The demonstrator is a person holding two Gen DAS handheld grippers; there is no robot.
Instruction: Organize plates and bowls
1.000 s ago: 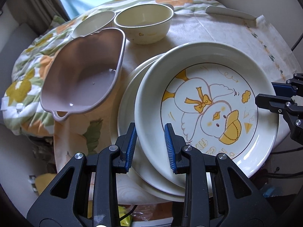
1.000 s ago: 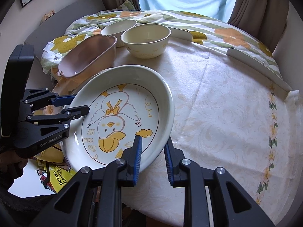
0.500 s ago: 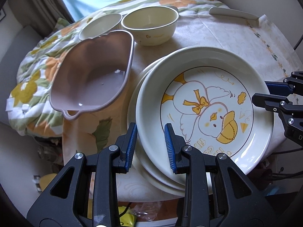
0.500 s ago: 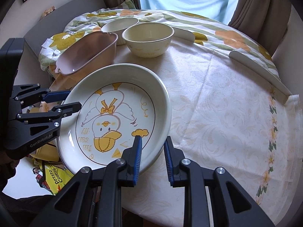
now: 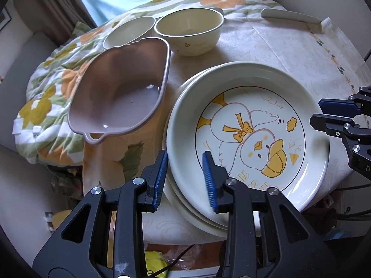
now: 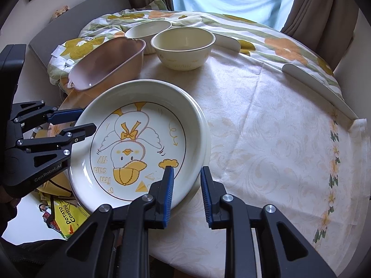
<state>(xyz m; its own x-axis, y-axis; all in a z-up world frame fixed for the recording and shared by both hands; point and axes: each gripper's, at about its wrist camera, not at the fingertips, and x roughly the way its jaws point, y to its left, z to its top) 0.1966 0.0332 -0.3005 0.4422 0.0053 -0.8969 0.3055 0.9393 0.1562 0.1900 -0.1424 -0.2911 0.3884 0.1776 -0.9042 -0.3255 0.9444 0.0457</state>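
A cream plate with a yellow duck drawing (image 5: pixel 250 125) lies on top of a stack of plain plates (image 5: pixel 183 199) at the table's near edge; it also shows in the right wrist view (image 6: pixel 139 143). My left gripper (image 5: pixel 185 180) is open, its jaws on either side of the stack's near rim. My right gripper (image 6: pixel 185 192) is open, astride the duck plate's opposite rim. A pale pink oval bowl (image 5: pixel 120 97), a cream bowl (image 5: pixel 189 32) and a smaller cream bowl (image 5: pixel 128 31) stand behind.
The round table (image 6: pixel 278 139) has a pale patterned cloth. A flowered quilt (image 5: pixel 46 92) lies along the far and left sides. White flat pieces (image 6: pixel 320 88) rest at the far right edge. A snack bag (image 6: pixel 62 215) lies on the floor below.
The duck plate has come down onto the stack of plates. Both grippers have opened and no longer clamp its rim.
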